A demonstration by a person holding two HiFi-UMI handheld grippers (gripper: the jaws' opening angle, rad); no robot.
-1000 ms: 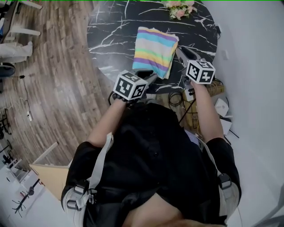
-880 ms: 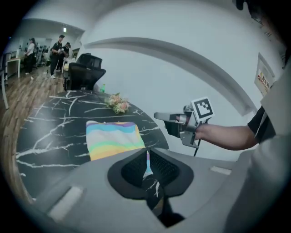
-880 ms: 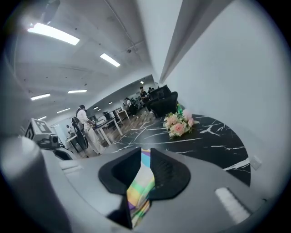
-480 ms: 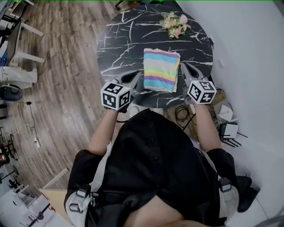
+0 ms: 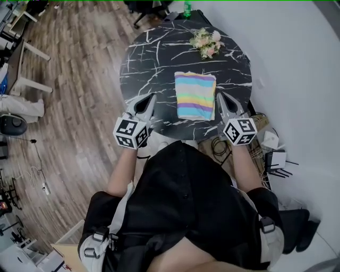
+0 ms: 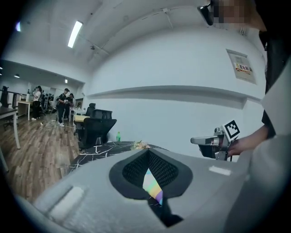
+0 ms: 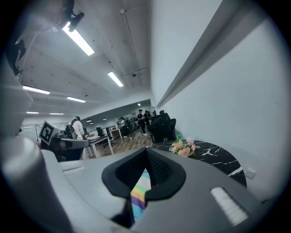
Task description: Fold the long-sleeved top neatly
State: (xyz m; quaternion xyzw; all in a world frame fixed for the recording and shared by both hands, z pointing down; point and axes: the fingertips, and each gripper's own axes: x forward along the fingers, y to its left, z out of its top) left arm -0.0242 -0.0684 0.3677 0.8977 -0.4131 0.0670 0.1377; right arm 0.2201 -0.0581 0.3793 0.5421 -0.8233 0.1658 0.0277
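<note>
Logging the current state: folded long-sleeved top (image 5: 195, 95), in pastel stripes, lies flat as a compact rectangle on the round black marble table (image 5: 143, 58), towards the near right side of the tabletop.

Nothing rests on the garment. Both grippers flank it, one on each side, and neither touches it.

Left gripper (image 5: 150, 99): in its own view the jaws are pressed together with nothing between them. A sliver of the striped cloth shows only through the gap lower down behind the pads, lying on the table beyond. From the head view its tip sits over the near left part of the tabletop, well apart from the garment.

Right gripper (image 5: 220, 95): jaws have just been closing and now meet, also empty. Its tip appears just beside the garment's right edge from above, but its own view shows it held above the table and pointing nearly level.

Other items I can see on the table: a small bunch of pink and white flowers (image 5: 206, 42) near the far edge, apart from the garment. A green bottle (image 5: 187, 7) stands beyond the far rim; I cannot tell what is in it, or whether it stands on the table.

Cables (image 5: 223, 141) lie on the floor by the wall at the table's near right side
</note>
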